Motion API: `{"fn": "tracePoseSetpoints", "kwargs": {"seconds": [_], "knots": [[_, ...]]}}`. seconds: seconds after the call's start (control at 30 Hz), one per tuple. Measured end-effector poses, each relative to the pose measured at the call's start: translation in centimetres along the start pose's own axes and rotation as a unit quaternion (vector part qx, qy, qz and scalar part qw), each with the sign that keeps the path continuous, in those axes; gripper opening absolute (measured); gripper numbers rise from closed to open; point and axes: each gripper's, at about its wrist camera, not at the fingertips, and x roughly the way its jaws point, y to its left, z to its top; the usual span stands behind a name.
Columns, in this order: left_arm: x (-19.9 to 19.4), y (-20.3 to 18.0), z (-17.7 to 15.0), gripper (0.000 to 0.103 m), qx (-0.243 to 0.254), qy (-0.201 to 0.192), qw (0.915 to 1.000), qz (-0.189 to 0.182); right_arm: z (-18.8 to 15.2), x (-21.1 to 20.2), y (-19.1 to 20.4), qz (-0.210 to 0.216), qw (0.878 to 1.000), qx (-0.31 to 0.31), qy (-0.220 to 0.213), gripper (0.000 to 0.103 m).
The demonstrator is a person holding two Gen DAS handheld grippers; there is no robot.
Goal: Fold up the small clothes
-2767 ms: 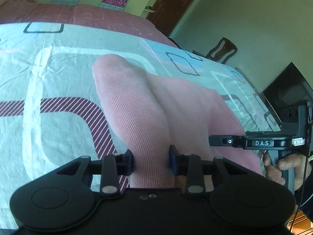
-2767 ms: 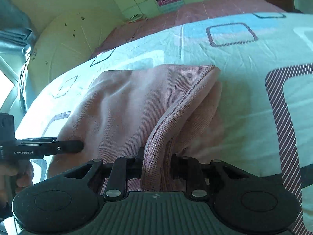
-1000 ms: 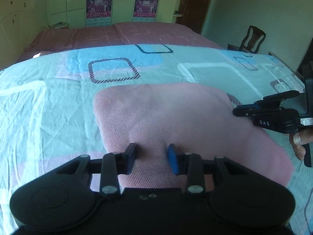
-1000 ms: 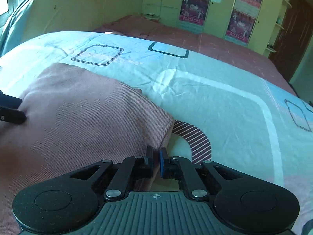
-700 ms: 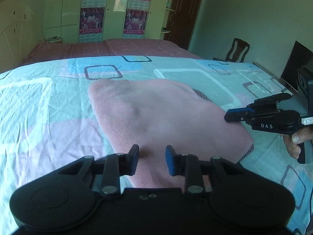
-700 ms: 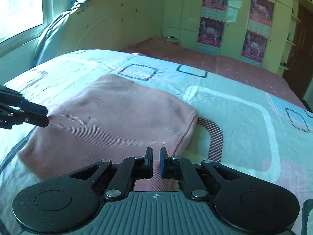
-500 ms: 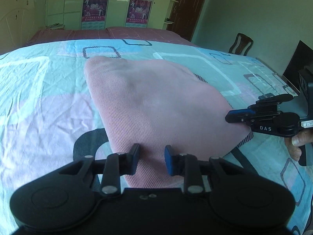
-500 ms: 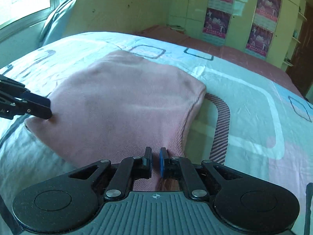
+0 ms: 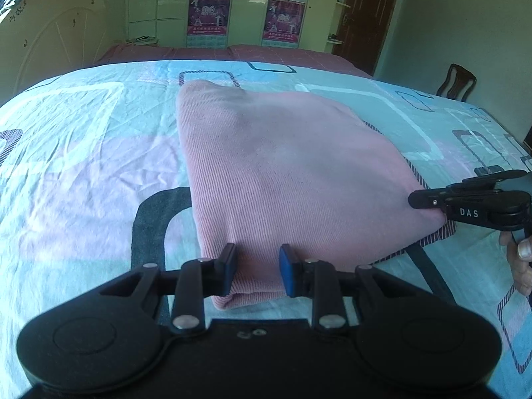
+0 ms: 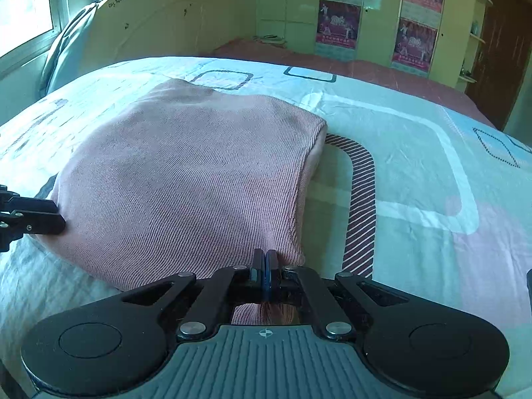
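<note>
Pink garment (image 9: pixel 286 173), a finely ribbed knit folded into a rough four-sided pad, lies flat on the bedsheet (image 9: pixel 83 153), its long edges rounded where the cloth doubles over. Bedsheet: pale turquoise cotton, lightly creased, printed with rounded rectangles in white, pink, dark grey and maroon hatching. Left gripper (image 9: pixel 257 271): black plastic linkage with blue-faced fingertip pads; the jaws stand spread apart, one on either side of the garment's near corner, and the cloth between them is not compressed. In the right wrist view the same gripper (image 10: pixel 50 221) appears side-on at the garment's left corner, its tip at the knit. Right gripper (image 10: pixel 265 274): jaws pressed together with the blue pads meeting, at the near right corner of the garment (image 10: pixel 186 179); a bunch of pink cloth shows just behind the pads, so it appears to be pinching that corner. In the left wrist view the right gripper (image 9: pixel 429 199), marked "DAS", has its tip on the garment's right corner, with the person's hand (image 9: pixel 518 259) below its handle. Along the garment's right side a seam line runs down the doubled edge. Background: pale green wardrobe doors bearing two purple posters (image 9: pixel 209 16), a curved cream headboard (image 9: pixel 60 43), a maroon cover beyond the sheet, a dark wooden chair (image 9: pixel 457 81) and a brown door (image 9: pixel 372 16).
</note>
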Motion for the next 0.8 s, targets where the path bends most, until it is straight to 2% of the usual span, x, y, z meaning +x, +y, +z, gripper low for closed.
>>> {"fn": "tracePoseSetpoints", "kwargs": {"seconds": [0.1,0.3,0.37,0.4,0.43,0.47,0.5,0.63,0.8], "knots": [[-1.1,-0.7,-0.3,0.025,-0.003,-0.005,0.9999,0.010,-0.4,-2.2,-0.4,0.005,0.999,0.032,-0.011,0.000],[-3.7,-3.0,-1.7,0.037,-0.005,-0.014,0.9995,0.027,-2.5,-6.8,-1.6,0.014,0.997,0.068,-0.017,0.000],[-5.0,-4.1,-2.5,0.071,-0.009,-0.035,0.9984,0.042,-3.3,-8.4,-1.8,0.017,0.997,0.073,-0.021,0.000],[-6.0,-4.8,-3.1,0.102,-0.012,-0.060,0.9959,0.068,-3.6,-9.1,-1.8,0.009,0.997,0.078,-0.023,0.020],[-6.8,-5.5,-3.6,0.103,-0.008,-0.085,0.9926,0.087,-4.0,-9.9,-1.8,-0.006,0.996,0.084,-0.028,0.051],[-7.4,-6.1,-4.1,0.102,-0.002,-0.097,0.9909,0.094,-4.6,-10.9,-1.8,-0.017,0.995,0.088,-0.049,0.097],[-8.0,-6.6,-4.3,0.103,0.000,-0.099,0.9904,0.097,-4.9,-11.6,-1.9,-0.018,0.994,0.087,-0.063,0.103],[-10.8,-8.5,-5.1,0.102,-0.004,-0.116,0.9881,0.100,-6.1,-14.4,-1.6,-0.014,0.993,0.089,-0.070,0.103],[-14.7,-10.6,-5.6,0.102,-0.002,-0.116,0.9888,0.094,-7.4,-18.4,-0.6,-0.025,0.992,0.091,-0.089,0.103]]}}
